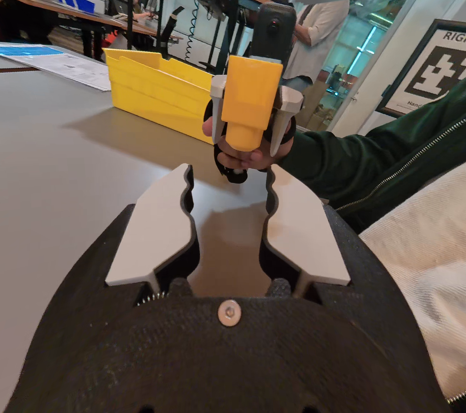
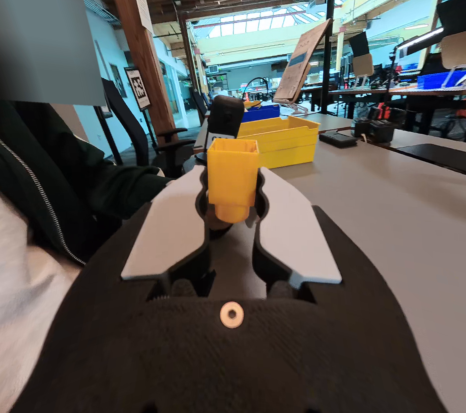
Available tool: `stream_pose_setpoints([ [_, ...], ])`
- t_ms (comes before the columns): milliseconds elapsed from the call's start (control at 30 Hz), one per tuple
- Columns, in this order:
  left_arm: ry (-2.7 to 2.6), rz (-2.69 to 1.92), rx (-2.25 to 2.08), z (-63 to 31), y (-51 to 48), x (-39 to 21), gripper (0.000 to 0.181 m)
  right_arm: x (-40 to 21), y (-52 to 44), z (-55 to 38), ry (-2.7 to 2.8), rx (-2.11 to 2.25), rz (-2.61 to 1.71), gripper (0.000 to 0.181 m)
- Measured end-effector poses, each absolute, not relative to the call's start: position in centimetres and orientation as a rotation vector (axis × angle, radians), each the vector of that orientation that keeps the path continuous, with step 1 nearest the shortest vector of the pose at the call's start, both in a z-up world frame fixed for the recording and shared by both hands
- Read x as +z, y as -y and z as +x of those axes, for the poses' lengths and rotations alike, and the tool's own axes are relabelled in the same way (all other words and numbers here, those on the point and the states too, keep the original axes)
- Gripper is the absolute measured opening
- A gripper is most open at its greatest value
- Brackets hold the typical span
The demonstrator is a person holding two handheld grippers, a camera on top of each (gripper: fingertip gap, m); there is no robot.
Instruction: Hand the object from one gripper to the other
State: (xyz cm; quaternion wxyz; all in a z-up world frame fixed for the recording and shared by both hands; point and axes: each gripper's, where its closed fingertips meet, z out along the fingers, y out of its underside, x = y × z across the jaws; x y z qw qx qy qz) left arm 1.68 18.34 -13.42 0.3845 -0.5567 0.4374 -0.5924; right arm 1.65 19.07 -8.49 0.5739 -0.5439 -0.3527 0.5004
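The object is a yellow plastic piece [image 2: 232, 178] with a square hollow top and a round stub below. My right gripper [image 2: 232, 173] is shut on its square body and holds it upright above the grey table [image 2: 378, 199]. In the left wrist view the object [image 1: 249, 98] sits between the right gripper's [image 1: 244, 148] white fingers [image 1: 282, 120]. My left gripper [image 1: 229, 173] is open and empty, facing the object a short way below and in front of it. The left gripper's black camera [image 2: 225, 120] shows behind the object; its fingers are mostly hidden.
A yellow bin [image 1: 156, 93] stands on the table behind the grippers, and also shows in the right wrist view [image 2: 285, 146]. A dark green sleeve [image 1: 365, 161] reaches in from the right. Papers [image 1: 58, 65] lie at the far left. Black devices [image 2: 338, 139] sit beyond the bin. My right fingertips sit around 5 cm from my left ones.
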Motion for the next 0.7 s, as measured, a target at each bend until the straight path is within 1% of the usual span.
stream_pose_setpoints([
  [433,-1.137,-1.306,-1.618,2.1,-16.3,-12.0,0.040,-9.2,-17.5,-0.6,0.914,1.220,-1.277,0.037],
  [533,-1.149,-1.306,-1.614,2.1,-16.2,-12.1,0.030,-9.2,-17.5,-0.6,0.910,1.223,-1.278,0.036],
  [633,-1.144,-1.287,-1.613,2.0,-16.2,-11.8,0.030,-9.0,-17.5,-0.5,0.896,1.239,-1.276,0.037],
  [667,-1.126,-1.282,-1.629,2.0,-16.2,-11.6,0.030,-9.0,-17.7,-0.5,0.891,1.228,-1.278,0.044],
  [700,-1.103,-1.277,-1.646,1.9,-16.3,-11.3,0.029,-8.9,-18.1,-0.4,0.863,1.208,-1.288,0.062],
])
